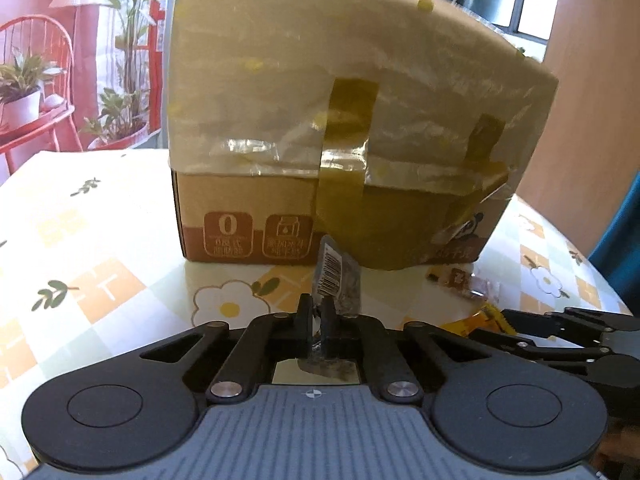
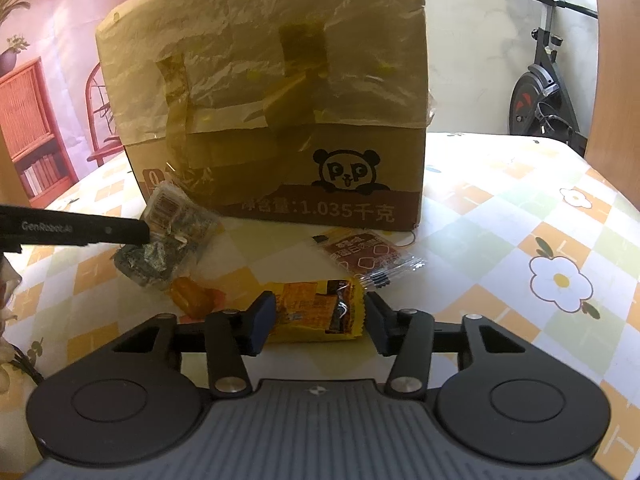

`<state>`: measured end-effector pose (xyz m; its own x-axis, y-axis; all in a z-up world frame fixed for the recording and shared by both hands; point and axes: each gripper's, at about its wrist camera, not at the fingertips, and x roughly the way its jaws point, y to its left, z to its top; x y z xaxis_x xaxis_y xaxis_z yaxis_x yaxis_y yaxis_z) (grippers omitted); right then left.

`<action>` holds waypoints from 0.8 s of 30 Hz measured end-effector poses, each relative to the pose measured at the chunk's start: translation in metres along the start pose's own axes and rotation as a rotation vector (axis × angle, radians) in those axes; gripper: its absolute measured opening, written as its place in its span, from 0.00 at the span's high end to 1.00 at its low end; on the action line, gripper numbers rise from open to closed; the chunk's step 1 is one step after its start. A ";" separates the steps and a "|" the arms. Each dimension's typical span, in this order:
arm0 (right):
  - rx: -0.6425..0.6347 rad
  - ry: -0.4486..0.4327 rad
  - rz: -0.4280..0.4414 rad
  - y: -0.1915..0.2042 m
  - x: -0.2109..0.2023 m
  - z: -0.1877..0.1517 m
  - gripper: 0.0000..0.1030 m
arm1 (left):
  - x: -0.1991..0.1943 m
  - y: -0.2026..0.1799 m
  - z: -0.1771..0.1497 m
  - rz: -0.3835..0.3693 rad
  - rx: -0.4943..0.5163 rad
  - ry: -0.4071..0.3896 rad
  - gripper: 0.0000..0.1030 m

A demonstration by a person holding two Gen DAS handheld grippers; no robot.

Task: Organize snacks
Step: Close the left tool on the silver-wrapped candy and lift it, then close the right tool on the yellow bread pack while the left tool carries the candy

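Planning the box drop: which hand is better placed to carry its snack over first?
Left: its fingers already pinch the clear snack pack. The right fingers only straddle the yellow packet.

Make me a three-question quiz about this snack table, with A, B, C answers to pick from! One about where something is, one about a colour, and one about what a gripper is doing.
1. Where is the yellow snack packet?
A. On top of the cardboard box
B. On the table between the right gripper's fingers
C. On a chair

2. What colour is the panda drawing on the cardboard box?
A. Black
B. Blue
C. Pink

3. What is the left gripper doing?
A. Standing wide open over nothing
B. Pinching the box flap
C. Shut on a clear barcode packet

Answers:
1. B: the packet lies on the tablecloth with the right gripper straddling it.
2. A: the panda is printed in black outline.
3. C: its fingers are together with the packet's edge between them.
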<state>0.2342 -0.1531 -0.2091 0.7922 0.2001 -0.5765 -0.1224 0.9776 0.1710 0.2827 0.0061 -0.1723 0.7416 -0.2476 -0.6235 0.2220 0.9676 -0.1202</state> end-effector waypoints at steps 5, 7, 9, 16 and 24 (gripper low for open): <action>0.010 -0.011 0.017 -0.001 -0.004 0.000 0.66 | -0.013 0.004 0.001 -0.003 -0.002 -0.014 0.96; 0.012 -0.014 0.019 -0.001 -0.005 0.001 0.75 | -0.016 0.004 0.002 0.003 -0.009 -0.022 0.97; 0.024 -0.022 0.026 -0.002 -0.008 0.002 0.88 | -0.021 0.006 0.003 -0.002 -0.013 -0.033 0.97; 0.028 -0.045 0.043 -0.001 -0.021 0.009 0.99 | -0.037 0.010 0.007 -0.006 -0.004 -0.073 0.97; 0.014 -0.085 0.042 0.005 -0.035 0.018 0.99 | -0.056 0.021 0.010 -0.005 -0.036 -0.110 0.97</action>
<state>0.2165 -0.1565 -0.1741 0.8346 0.2340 -0.4987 -0.1490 0.9674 0.2047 0.2521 0.0396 -0.1327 0.8063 -0.2542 -0.5341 0.2044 0.9671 -0.1517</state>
